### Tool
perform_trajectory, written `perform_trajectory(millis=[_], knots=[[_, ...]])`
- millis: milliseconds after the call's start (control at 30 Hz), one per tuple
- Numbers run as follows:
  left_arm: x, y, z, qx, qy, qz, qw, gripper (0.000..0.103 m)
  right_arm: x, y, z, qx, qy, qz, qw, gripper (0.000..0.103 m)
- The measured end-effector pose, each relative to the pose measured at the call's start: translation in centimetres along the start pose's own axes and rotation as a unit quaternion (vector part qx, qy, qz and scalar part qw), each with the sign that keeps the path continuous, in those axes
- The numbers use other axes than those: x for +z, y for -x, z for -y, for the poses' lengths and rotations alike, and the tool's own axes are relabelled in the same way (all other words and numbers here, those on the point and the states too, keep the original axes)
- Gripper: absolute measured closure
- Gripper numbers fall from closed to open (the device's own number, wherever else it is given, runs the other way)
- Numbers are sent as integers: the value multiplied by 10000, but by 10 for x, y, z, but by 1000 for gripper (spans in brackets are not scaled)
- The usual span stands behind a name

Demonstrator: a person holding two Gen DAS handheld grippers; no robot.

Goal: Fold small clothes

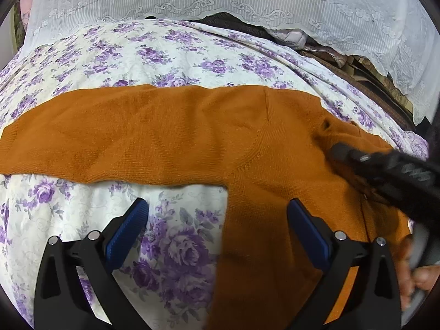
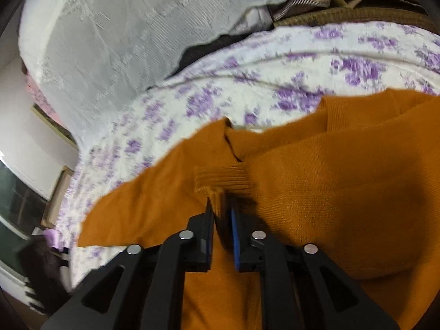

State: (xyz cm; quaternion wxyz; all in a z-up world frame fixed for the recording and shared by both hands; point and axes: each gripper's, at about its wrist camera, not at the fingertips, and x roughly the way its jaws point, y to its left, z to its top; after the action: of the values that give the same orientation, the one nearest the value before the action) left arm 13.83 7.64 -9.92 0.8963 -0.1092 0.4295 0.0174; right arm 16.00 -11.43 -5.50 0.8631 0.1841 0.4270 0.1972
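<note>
The orange sweater (image 1: 192, 134), soft and limp, lies spread across the middle on the floral sheet (image 1: 165, 52); the left gripper (image 1: 217, 220) hangs wide open and empty, while the right gripper (image 2: 221, 206), nearly closed, pinches the ribbed cuff (image 2: 222, 178), probably a good firm hold.

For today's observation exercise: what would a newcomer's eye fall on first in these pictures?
The orange knit sweater lies spread across a purple-flowered bedsheet, one sleeve stretched left. The right gripper has the ribbed cuff between its nearly closed fingers, while the left gripper hangs open over the sweater's edge.
</note>
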Motion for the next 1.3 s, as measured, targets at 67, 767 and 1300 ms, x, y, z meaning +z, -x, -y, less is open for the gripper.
perform_trajectory(millis=[67, 767, 1300], knots=[[0, 0, 0, -2, 4, 3, 10000, 5, 2, 22, -4, 113, 150, 160, 9997, 88], [58, -56, 85, -548, -79, -539, 9970, 10, 22, 136, 124, -607, -263, 1218, 9904, 90], [60, -22, 72, -543, -433, 347, 9970, 99, 57, 108, 154, -409, -917, 1084, 9890, 79]])
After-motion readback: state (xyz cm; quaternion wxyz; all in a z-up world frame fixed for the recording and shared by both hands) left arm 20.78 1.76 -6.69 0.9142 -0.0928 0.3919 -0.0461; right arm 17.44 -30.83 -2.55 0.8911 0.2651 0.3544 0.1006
